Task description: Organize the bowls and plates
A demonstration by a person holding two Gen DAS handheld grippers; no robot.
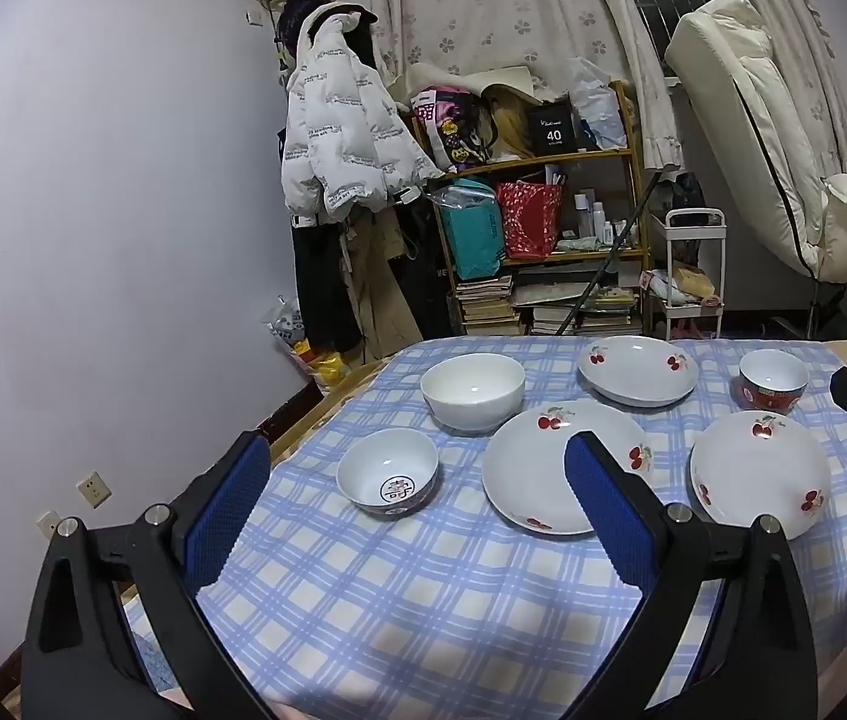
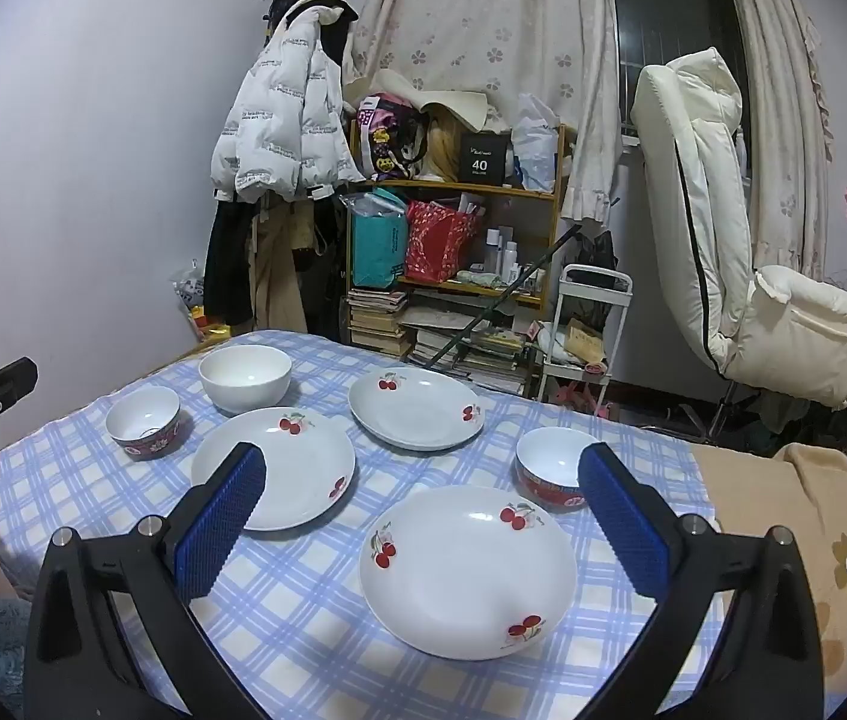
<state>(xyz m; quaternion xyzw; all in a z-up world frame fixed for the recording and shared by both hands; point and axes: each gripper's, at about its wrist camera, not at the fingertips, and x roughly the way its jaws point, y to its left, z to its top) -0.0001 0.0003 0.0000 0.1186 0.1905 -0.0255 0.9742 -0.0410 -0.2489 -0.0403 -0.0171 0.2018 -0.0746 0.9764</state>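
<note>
**Six dishes spread on checked cloth; both grippers empty**

Nearest the left wrist camera, the left gripper (image 1: 417, 486) hangs above the front of the surface (image 1: 423, 612) with its blue-padded fingers (image 1: 225, 510) wide apart, holding nothing. Nearest the right wrist camera, the right gripper (image 2: 420, 507) stands likewise apart and empty above the cloth.

Dishes noted on the blue-and-white checked cloth, all upright and none stacked:
- Small patterned bowl (image 1: 387, 471) at front left, with a dark round emblem inside.
- Plain white bowl (image 1: 472, 391) behind it, larger, apart from its neighbours.
- Centre cherry plate (image 1: 534, 474), partly hidden by the left gripper's right finger.
- Far cherry plate (image 1: 637, 369) near the back edge.
- Near-right cherry plate (image 2: 467, 570), lying between the right gripper's fingers in the right wrist view, not touched.
- Red-banded bowl (image 2: 549, 468) just behind that plate, partly hidden by the right finger.

Beyond the surface stand a cluttered wooden shelf (image 1: 543, 216), a hanging white puffer jacket (image 1: 339, 132) and a white reclining chair (image 2: 717, 240).
</note>
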